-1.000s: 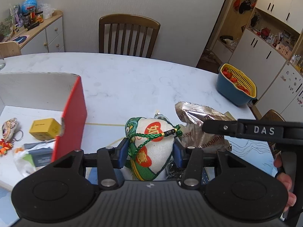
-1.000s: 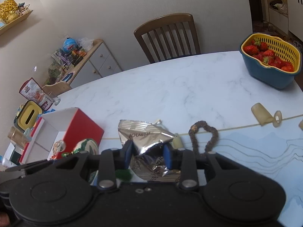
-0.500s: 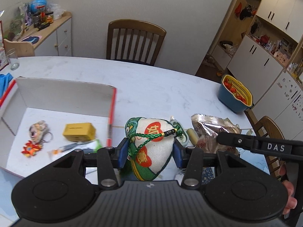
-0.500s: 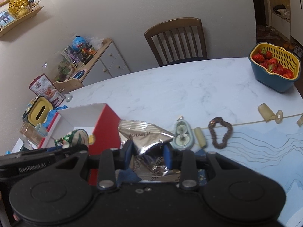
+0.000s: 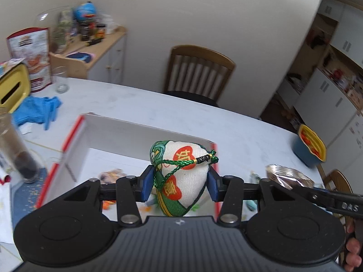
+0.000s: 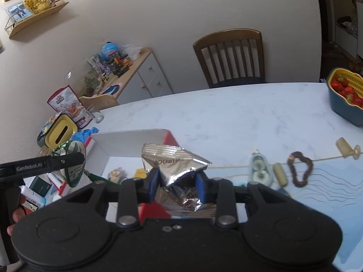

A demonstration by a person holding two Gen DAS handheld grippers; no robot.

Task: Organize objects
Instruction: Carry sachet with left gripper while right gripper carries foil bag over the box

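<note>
- The marble-topped table (image 6: 226, 113) carries the whole job, and the red-and-white cardboard box (image 5: 127, 133) standing open on it looks to be where things are gathered.
- Already lying in the box: a small figure keychain (image 6: 116, 173), a yellow block (image 6: 140, 171) and some orange bits I cannot make out. By my reckoning the sorting is partly done.
- The left gripper (image 5: 179, 182) is clenched on an embroidered sachet (image 5: 181, 176), white and green with red hearts and a green cord, held in the air above the box's open floor. It seems ready to be let go there.
- The right gripper (image 6: 178, 187) grasps a crumpled silver foil snack bag (image 6: 177, 170), held up over the box's red near wall and not yet inside.
- Left on the table to the right of the box: a correction-tape dispenser (image 6: 261, 170), a small pale capsule-shaped piece (image 6: 280, 174), a brown bead bracelet (image 6: 299, 168) and a cream clip-like piece (image 6: 347, 150). These likely come next.
- The blue-and-yellow strawberry basket (image 6: 344, 95) sits well apart at the table's far right edge.
- Writing: "OUSHI" on the foil bag, its first letters hidden; "GenRobot.AI" on the left gripper's finger in the right wrist view; "DAS" on the right gripper's finger in the left wrist view; gold characters on the sachet's hearts, too small to read surely.
</note>
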